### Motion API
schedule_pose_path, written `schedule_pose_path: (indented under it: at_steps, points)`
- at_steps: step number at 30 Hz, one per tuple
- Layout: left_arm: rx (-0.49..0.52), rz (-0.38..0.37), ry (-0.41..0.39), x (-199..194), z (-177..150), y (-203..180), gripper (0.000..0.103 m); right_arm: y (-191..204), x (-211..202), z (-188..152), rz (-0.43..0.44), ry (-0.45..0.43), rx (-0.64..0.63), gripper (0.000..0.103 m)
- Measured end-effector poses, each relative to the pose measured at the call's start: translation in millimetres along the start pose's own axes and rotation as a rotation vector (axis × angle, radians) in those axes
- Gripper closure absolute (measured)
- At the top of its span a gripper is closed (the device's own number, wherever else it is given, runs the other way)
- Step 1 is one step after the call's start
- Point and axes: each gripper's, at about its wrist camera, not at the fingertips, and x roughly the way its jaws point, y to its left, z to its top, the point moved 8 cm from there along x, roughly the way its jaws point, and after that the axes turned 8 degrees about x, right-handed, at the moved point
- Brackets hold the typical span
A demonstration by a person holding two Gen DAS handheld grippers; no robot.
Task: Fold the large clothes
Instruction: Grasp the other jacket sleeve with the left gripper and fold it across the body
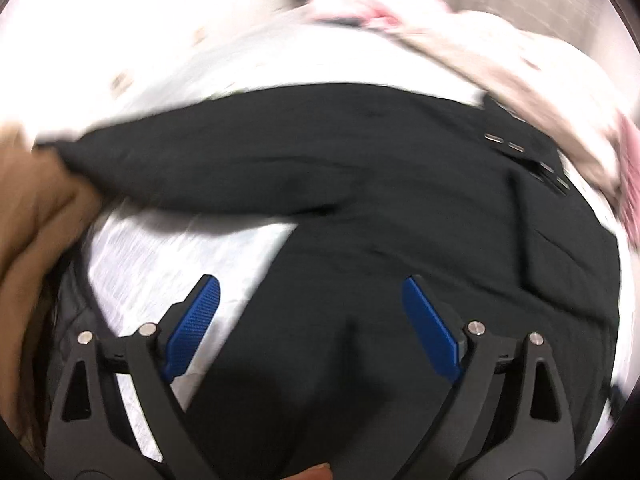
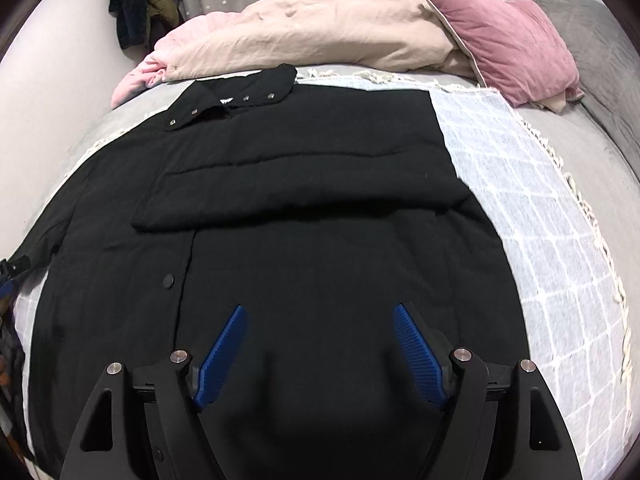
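Ahead of the right gripper (image 2: 319, 354), a black coat (image 2: 304, 216) lies spread flat on a white checked throw (image 2: 532, 216) over the bed. Its snap collar (image 2: 236, 100) is at the far end, and one sleeve (image 2: 296, 196) is already folded across the chest, lying crosswise just beyond the fingertips. The right gripper's jaws stand wide with nothing between them, hovering over the lower body of the coat, near the front placket to their left. The left gripper (image 1: 312, 328) is likewise wide and holds nothing; its view is smeared by motion blur. It hangs over the coat's near edge, with the other sleeve (image 1: 192, 168) stretched out ahead and to the left, across the throw toward some brown fabric (image 1: 36, 216) at the far left. A beige duvet (image 2: 320, 28) and pink pillow (image 2: 508, 44) sit well beyond the collar, clear of the work. Judging from this, the fold is at the sleeve stage: one sleeve is in, the other still out. The next move probably calls for the left gripper to close on the outstretched sleeve near its cuff and carry it across the chest, onto the first sleeve, while the right steadies the body so the padded cloth does not drag. After that the hem would need lifting toward the collar.
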Motion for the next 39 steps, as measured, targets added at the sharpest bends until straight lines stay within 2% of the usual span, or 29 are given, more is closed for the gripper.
schedule_pose_path:
  at_steps: [3, 6, 13, 19, 22, 24, 25, 29, 32, 36, 39]
  points:
    - [-0.111, 0.027, -0.012, 14, 7, 34, 0.010, 3, 5, -8, 0.014, 0.028, 0.003, 0.025]
    - [-0.168, 0.065, -0.022, 27, 15, 58, 0.010, 6, 9, -12, 0.010, 0.036, -0.003, 0.025]
    - [-0.279, 0.105, -0.026, 64, 33, 92, 0.010, 1, 16, -14, -0.006, 0.049, 0.012, 0.025]
    - [-0.355, 0.118, -0.083, 80, 63, 109, 0.011, -5, 23, -14, -0.047, 0.044, 0.004, 0.025]
    - [-0.394, 0.138, -0.117, 73, 64, 129, 0.025, -6, 24, -15, -0.061, 0.045, -0.002, 0.025]
    - [-0.415, 0.143, -0.124, 71, 63, 141, 0.040, -5, 24, -15, -0.061, 0.043, -0.006, 0.025]
    - [-0.427, 0.145, -0.131, 70, 65, 144, 0.051, -4, 23, -15, -0.059, 0.042, -0.007, 0.025]
    - [-0.434, 0.161, -0.188, 53, 72, 150, 0.084, -3, 21, -14, -0.058, 0.032, -0.010, 0.025]
    - [-0.417, 0.139, -0.242, 37, 82, 147, 0.092, -2, 20, -14, -0.052, 0.029, -0.007, 0.025]
    - [-0.349, 0.111, -0.317, 11, 98, 129, 0.095, -3, 20, -14, -0.044, 0.032, -0.001, 0.025]
    - [-0.282, 0.063, -0.383, -15, 113, 101, 0.096, -3, 18, -13, -0.037, 0.029, 0.002, 0.025]
